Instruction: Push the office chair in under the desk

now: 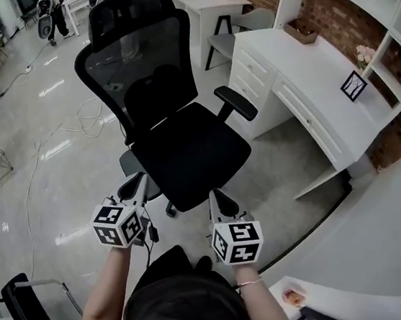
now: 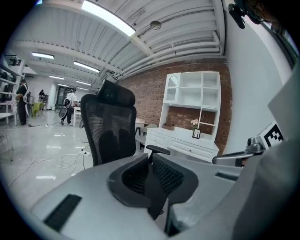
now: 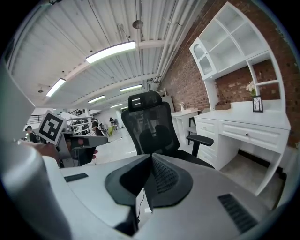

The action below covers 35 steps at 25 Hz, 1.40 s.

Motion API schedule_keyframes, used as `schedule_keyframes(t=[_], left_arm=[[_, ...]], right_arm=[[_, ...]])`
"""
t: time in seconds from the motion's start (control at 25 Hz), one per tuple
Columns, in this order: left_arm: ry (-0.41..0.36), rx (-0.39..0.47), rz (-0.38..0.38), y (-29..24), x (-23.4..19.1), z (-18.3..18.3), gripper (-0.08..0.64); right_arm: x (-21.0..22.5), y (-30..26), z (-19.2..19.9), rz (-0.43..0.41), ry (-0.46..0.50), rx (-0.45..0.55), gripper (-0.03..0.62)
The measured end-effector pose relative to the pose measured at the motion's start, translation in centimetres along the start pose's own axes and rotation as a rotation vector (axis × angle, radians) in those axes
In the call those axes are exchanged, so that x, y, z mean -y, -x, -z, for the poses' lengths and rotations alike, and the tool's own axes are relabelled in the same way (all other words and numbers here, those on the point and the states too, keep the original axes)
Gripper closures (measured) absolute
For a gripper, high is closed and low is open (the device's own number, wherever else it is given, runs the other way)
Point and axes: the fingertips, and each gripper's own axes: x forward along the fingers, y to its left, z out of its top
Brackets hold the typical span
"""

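The office chair [image 1: 187,147] stands on the open floor, out from the long front edge of the white counter [image 1: 319,83]. Its seat front faces the person and its mesh backrest [image 1: 133,60] is on the far side. One armrest [image 1: 235,102] comes near the counter's drawer end, and the knee space lies further along to the right.

The left gripper [image 1: 137,181] and right gripper [image 1: 215,195] hover just short of the seat's front edge. Both have their fingers pressed together with nothing between them.

The chair is probably fairly heavy but should roll easily on its base, and the seat is likely to swivel if pushed off-centre. The mesh will give under a point load, so it is a poor place to press. The stiff parts look better: the seat's front rim, the armrest, or the backrest frame. Closed fingers suit a flat push on both sides at once, which should keep the seat from turning. Loose cables [image 1: 82,116] lie on the floor on the far side of the chair from the counter, out of the likely path.
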Motion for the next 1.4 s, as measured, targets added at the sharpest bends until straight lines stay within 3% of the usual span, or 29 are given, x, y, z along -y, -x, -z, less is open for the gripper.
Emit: schedule_keyframes(t=[0.32, 0.68, 1.0, 1.4], left_arm=[[0.000, -0.066, -0.074, 0.3, -4.9, 1.7, 0.503], [0.030, -0.153, -0.038, -0.2, -14.2, 3.9, 0.451], [0.024, -0.278, 0.087, -2.8, -23.2, 6.2, 0.396], [-0.013, -0.446, 0.215, -7.7, -28.4, 11.1, 0.376]], right_arm=[[-2.8, -2.4, 1.3, -0.060, -0.032, -0.037, 0.586], [-8.3, -9.5, 3.6, -0.024, -0.139, -0.103, 0.500], [-12.8, -15.4, 7.5, 0.115, -0.295, -0.185, 0.453], [-13.8, -19.0, 13.7, 0.330, -0.539, -0.248, 0.422]])
